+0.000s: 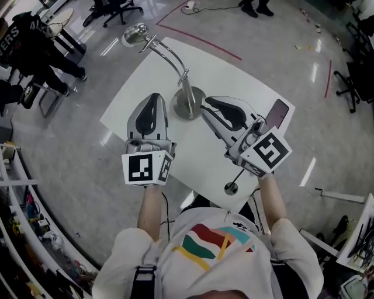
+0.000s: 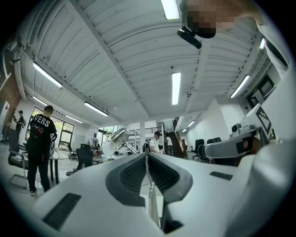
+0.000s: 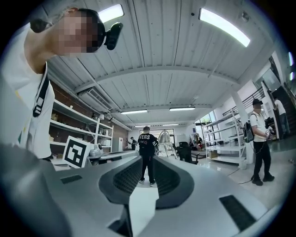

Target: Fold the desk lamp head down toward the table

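A silver desk lamp stands on the white table (image 1: 245, 87). Its round base (image 1: 188, 105) is near the middle, its curved neck (image 1: 169, 55) rises to the far left, and its head (image 1: 134, 34) hangs over the table's far corner. My left gripper (image 1: 154, 96) is just left of the base and is shut on nothing; its own view (image 2: 148, 157) shows the lamp head (image 2: 119, 136) ahead. My right gripper (image 1: 205, 103) points at the base from the right. Its jaws (image 3: 148, 162) stand a narrow gap apart with nothing between them, and the lamp head (image 3: 164, 137) shows far off.
A dark phone (image 1: 278, 113) lies at the table's right edge. A thin rod with a round foot (image 1: 231, 188) sits by the near edge. Office chairs (image 1: 117, 9) and a person in black (image 1: 35, 47) stand around the table, with shelves (image 1: 23, 222) at the left.
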Action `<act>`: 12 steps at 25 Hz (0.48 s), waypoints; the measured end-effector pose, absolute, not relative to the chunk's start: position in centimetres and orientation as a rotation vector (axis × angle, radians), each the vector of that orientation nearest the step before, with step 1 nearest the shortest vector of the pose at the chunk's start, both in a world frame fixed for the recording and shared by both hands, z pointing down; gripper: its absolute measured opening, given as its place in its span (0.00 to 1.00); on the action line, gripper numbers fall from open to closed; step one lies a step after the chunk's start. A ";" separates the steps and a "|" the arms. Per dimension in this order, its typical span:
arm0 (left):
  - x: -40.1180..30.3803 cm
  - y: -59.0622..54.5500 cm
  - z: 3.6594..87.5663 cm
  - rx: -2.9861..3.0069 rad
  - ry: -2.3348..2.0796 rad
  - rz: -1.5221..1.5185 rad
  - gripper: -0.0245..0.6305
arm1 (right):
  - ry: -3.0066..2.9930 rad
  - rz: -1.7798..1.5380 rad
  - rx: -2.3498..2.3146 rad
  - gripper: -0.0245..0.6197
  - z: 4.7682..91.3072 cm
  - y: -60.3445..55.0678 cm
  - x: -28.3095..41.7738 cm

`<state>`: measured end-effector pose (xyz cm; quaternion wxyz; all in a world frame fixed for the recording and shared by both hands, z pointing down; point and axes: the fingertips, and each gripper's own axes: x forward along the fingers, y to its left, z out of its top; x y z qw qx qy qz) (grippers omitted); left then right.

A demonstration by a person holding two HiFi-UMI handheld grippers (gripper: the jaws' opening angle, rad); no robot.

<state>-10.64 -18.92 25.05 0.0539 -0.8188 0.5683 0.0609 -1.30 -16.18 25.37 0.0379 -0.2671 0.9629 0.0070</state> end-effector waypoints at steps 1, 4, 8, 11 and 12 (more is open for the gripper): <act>-10.6 -19.4 24.5 -2.477 1.724 0.196 0.10 | 2.962 0.033 -0.811 0.12 25.2 -16.7 -1.3; -11.1 -21.2 22.4 -2.427 1.698 0.213 0.27 | 2.989 0.034 -0.764 0.29 24.8 -19.0 -2.2; -13.2 -24.5 19.5 -2.318 1.667 0.124 0.36 | 3.066 0.106 -0.672 0.32 24.3 -22.0 -5.6; -14.3 -27.1 18.6 -2.328 1.636 0.097 0.36 | 3.119 0.243 -0.718 0.32 24.0 -24.7 -8.0; -14.4 -27.8 19.0 -2.345 1.624 0.086 0.36 | 3.138 0.264 -0.750 0.32 24.2 -25.7 -8.6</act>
